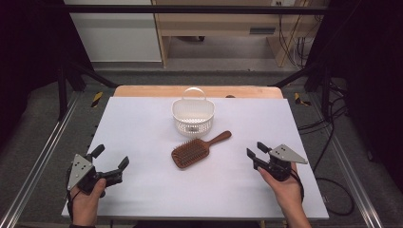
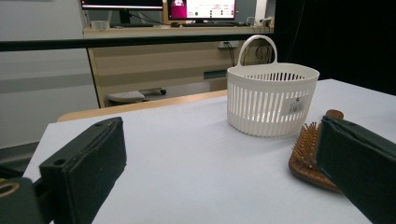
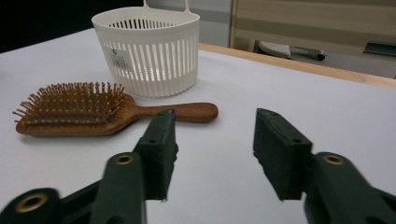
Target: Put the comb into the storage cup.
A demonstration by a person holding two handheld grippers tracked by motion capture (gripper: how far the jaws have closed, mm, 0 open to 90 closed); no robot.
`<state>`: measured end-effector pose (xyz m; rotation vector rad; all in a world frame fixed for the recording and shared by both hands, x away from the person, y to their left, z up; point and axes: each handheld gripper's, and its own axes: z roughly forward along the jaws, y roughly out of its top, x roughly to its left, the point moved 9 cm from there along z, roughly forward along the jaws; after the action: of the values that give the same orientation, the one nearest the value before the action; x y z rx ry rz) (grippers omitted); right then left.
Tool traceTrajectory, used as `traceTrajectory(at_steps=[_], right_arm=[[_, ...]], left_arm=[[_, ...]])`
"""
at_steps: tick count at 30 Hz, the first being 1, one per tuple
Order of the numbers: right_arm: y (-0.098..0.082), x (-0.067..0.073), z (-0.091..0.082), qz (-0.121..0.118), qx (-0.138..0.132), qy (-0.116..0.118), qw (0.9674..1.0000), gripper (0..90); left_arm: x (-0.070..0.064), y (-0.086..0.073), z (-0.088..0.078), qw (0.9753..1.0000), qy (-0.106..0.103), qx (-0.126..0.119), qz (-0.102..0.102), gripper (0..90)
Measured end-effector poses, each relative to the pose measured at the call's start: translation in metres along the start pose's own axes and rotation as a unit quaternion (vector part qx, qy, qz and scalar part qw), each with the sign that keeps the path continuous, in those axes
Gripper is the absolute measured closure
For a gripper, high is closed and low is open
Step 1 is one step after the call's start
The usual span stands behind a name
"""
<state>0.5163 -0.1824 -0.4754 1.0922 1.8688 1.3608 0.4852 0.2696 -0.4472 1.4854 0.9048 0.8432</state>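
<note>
A brown wooden paddle hairbrush (image 1: 197,149) lies bristles up in the middle of the white table, its handle pointing to the back right. Behind it stands a white slotted plastic basket (image 1: 192,115) with a loop handle, and nothing shows inside it. My left gripper (image 1: 110,160) rests at the near left, open, with nothing between its jaws. My right gripper (image 1: 255,150) sits at the near right, open and empty too. In the left gripper view the basket (image 2: 271,99) is ahead and the brush (image 2: 309,154) peeks from behind the right jaw. The right gripper view has the brush (image 3: 93,112) and basket (image 3: 148,51) ahead to the left.
The white table top (image 1: 142,128) ends in a wooden strip at the back. Metal frame rails (image 1: 43,156) run along both sides. Cables lie on the floor at the right (image 1: 332,128). Beyond the table stand a wooden desk and monitors (image 2: 201,9).
</note>
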Motion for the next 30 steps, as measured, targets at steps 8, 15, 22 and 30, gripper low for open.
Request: traceTrajectory(at_steps=[8, 15, 22, 30], right_arm=[[0.01, 0.008, 0.018, -0.033, 0.023, 0.005, 0.9992, 77.8], [0.031, 0.02, 0.049, -0.064, 0.05, 0.023, 0.9964, 90.0], [0.044, 0.037, 0.088, -0.098, 0.09, 0.044, 0.9901, 90.0], [0.028, 0.058, 0.131, -0.12, 0.139, 0.067, 0.9808, 90.0]], left_arm=[[-0.001, -0.002, 0.001, 1.0, -0.002, 0.003, -0.001, 2.1], [-0.005, -0.003, 0.002, 0.9999, -0.006, 0.007, 0.007, 2.1], [-0.006, -0.003, 0.001, 0.9999, -0.007, 0.006, 0.009, 2.1], [-0.006, -0.003, 0.001, 0.9999, -0.009, 0.007, 0.009, 2.3]])
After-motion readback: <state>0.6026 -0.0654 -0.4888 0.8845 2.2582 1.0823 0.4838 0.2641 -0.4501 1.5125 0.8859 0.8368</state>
